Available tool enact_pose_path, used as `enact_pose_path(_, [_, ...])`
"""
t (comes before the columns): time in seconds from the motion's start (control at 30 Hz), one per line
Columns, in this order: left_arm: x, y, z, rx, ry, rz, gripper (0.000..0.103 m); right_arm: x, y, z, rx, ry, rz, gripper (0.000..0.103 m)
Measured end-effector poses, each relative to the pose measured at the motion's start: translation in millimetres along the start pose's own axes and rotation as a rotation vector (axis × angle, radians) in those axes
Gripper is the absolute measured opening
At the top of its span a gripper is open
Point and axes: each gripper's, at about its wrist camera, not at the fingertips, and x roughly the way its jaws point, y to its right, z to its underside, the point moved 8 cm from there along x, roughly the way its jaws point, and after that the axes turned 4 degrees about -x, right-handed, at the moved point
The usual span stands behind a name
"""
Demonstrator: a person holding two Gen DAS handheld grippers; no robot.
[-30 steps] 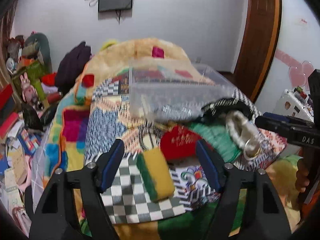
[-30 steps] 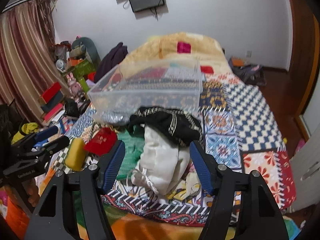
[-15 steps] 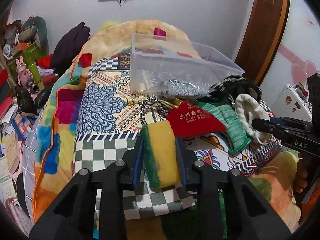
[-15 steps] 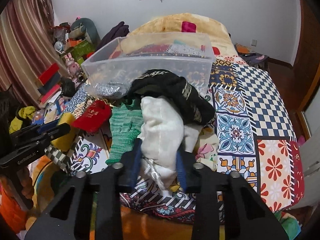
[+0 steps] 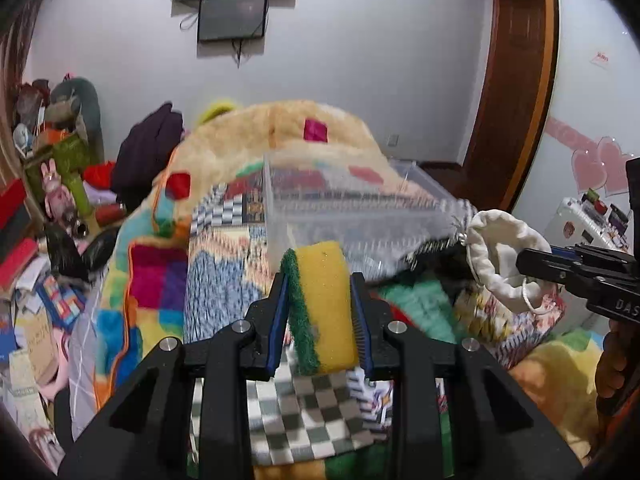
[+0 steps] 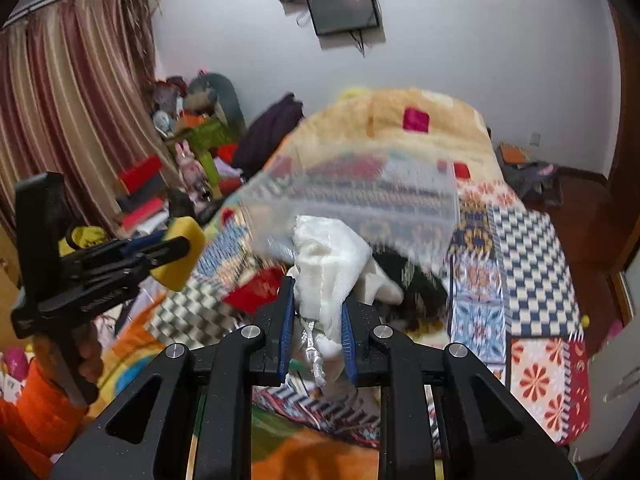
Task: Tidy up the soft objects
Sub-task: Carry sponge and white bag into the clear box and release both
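Note:
My left gripper (image 5: 320, 312) is shut on a yellow sponge with a green scouring side (image 5: 324, 304) and holds it above the bed; the sponge also shows in the right wrist view (image 6: 180, 252). My right gripper (image 6: 318, 328) is shut on a white drawstring cloth bag (image 6: 328, 272), lifted off the pile; the bag also shows in the left wrist view (image 5: 504, 252). A clear plastic bin (image 5: 352, 208) stands on the bed behind both, also in the right wrist view (image 6: 360, 204). A red pouch (image 6: 256, 292), a green knit piece (image 5: 416, 304) and a black cloth (image 6: 416, 288) lie in front of the bin.
The bed carries a patchwork blanket (image 6: 532, 280) and a beige fleece throw (image 5: 280, 136). Clutter, boxes and toys (image 5: 52, 200) fill the floor at the left. A curtain (image 6: 68, 120) hangs at the left, a wooden door (image 5: 516, 80) at the right.
Both grippers have closed, the left on the sponge and the right on the white bag, and have lifted them off the bed toward the bin.

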Motion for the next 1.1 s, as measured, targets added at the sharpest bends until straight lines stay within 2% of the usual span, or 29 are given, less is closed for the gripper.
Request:
enact_pose_path(0.13, [-5.4, 6.7, -27.7, -0.005, 0.053, 0.034, 0.030, -8.4, 1.0, -27.6, -0.029, 0.068, 0.023, 0.019])
enact_pose_path(0.27, [-2.3, 11.2, -56.7, 0.012, 0.103, 0.034, 0.030, -9.7, 4.6, -49.6, -0.045, 0.114, 0.050, 0.019])
enact_pose_path(0.5, [22.0, 7.3, -87.3, -0.001, 0.102, 0.054, 0.030, 9.0, 28.2, -80.3, -0.037, 0.150, 0.106, 0.019])
enact_pose_path(0.73, [66.9, 0.9, -98.4, 0.005, 0.053, 0.033, 0.030, 44.6, 48.3, -89.7, -0.014, 0.112, 0.137, 0.019])
enact_pose_path(1.1, [148.7, 1.9, -81.2, -0.009, -0.113, 0.043, 0.030, 113.8, 73.9, -67.7, 0.010, -0.069, 0.162, 0.019])
